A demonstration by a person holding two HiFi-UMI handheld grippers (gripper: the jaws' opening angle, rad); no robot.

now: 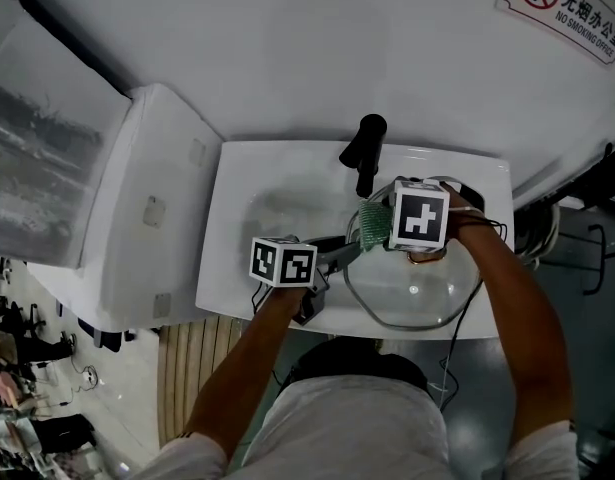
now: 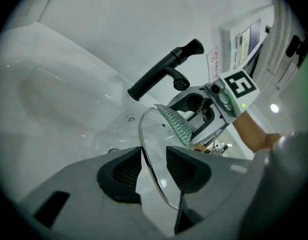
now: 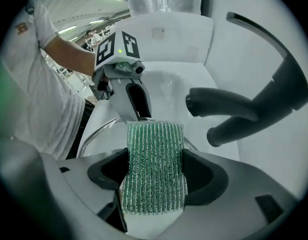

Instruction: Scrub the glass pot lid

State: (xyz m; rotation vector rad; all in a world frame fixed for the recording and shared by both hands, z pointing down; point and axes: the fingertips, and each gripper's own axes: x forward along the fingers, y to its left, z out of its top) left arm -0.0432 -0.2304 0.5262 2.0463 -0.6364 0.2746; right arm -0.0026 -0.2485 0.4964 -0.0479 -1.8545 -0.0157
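The left forearm comes in from the lower left, with the left tool [image 1: 347,252] pointing nearly level across the white sink basin [image 1: 272,203]. Its jaws pinch the rim of the round clear glass pot lid [image 1: 412,298]. The right forearm reaches in from the lower right. The right tool [image 1: 379,230] points steeply down, its marker cube facing up, and its jaws are clamped on a green ribbed scrub pad [image 1: 371,225].

The lid hangs ahead of the left tool and under the right one, partly past the basin's front edge. A black lever faucet [image 1: 365,148] stands just beyond the right tool, near the pad, with the white wall behind it. The bowl beyond the left tool lies open. A white boxy appliance [image 1: 157,208] stands well apart on that tool's outer side.

Only the head view shows the lid's full outline. In the left gripper view the left tool [image 2: 152,169] has the lid [image 2: 156,144] nearly edge-on between its pads, and the scrub pad [image 2: 176,125] rests against the far part of the lid. The faucet [image 2: 164,74] rises behind. In the right gripper view the pad [image 3: 155,169] fills the gap of the right tool [image 3: 155,176]. The lid's rim [image 3: 101,129] curves out beside it, and the faucet [image 3: 244,109] is close on one side.
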